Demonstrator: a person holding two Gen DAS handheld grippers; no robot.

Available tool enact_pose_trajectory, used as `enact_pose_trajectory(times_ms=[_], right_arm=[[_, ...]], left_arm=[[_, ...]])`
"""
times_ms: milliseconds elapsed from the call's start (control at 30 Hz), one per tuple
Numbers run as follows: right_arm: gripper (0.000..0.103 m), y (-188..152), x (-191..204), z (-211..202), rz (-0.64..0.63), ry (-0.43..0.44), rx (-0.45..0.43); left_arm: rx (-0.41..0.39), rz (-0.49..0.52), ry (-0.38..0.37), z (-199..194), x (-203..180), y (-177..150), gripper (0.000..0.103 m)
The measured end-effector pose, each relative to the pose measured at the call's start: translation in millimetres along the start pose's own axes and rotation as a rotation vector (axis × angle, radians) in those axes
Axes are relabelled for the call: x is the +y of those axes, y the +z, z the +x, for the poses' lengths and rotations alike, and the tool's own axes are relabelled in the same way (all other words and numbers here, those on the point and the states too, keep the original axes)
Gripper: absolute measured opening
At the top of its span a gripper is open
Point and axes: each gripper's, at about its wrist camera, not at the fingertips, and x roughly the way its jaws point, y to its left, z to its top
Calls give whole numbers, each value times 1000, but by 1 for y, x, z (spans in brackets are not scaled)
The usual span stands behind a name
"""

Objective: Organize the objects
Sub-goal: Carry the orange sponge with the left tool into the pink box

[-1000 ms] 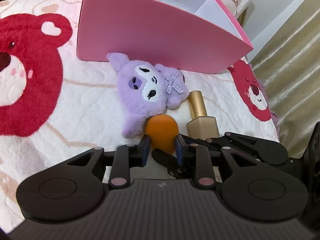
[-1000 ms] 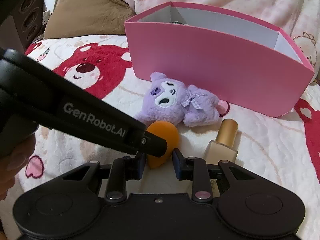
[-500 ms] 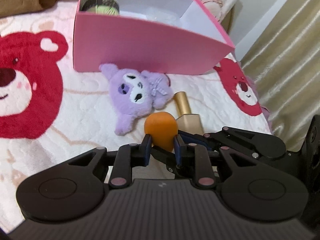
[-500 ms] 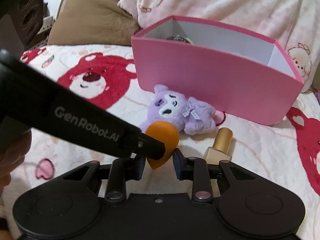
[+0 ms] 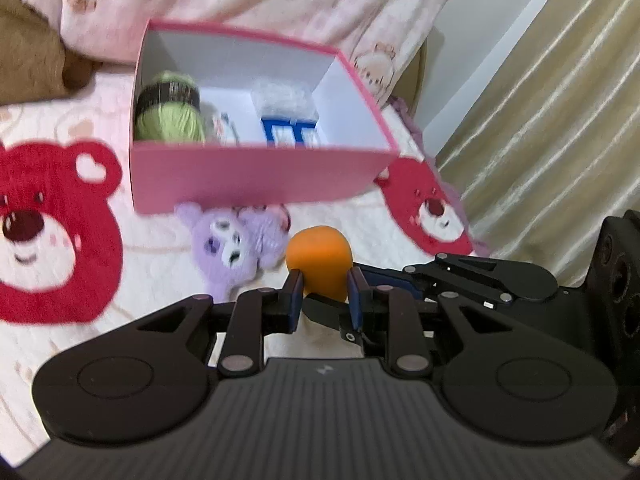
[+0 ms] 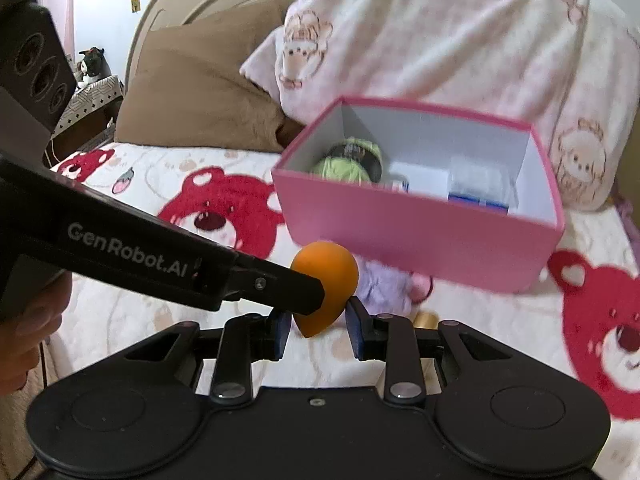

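Orange sponge (image 5: 319, 258) pinched in left tongs (image 5: 323, 300); right tongs (image 6: 318, 334) flank its tip, apparently untouching.

We see an orange sponge (image 5: 319, 257), a pink box (image 5: 256, 178) with white inside, a lilac plush (image 5: 230, 250), green yarn (image 5: 170, 122), and red bears printed on the cream bed cover (image 5: 156, 264).

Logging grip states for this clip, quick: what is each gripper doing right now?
Left gripper: shut on the orange sponge.
Right gripper: open; the sponge's tip sits between its jaws, but the pads are not pressing it.
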Motion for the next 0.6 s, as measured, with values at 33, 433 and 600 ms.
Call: enact_pose_trajectory(times_ms=[33,433,600], right_arm=[[34,7,-1,-3,-3,-4,-13],[34,109,-21,3,-50,-40,-67],[34,146,-40,48,-104,-43,-23]], left_arm=[[-12,13,3,-5,-3,7,22],[-49,7,48,-10,-4,113,25],[-91,-29,90,29,22,147,26]])
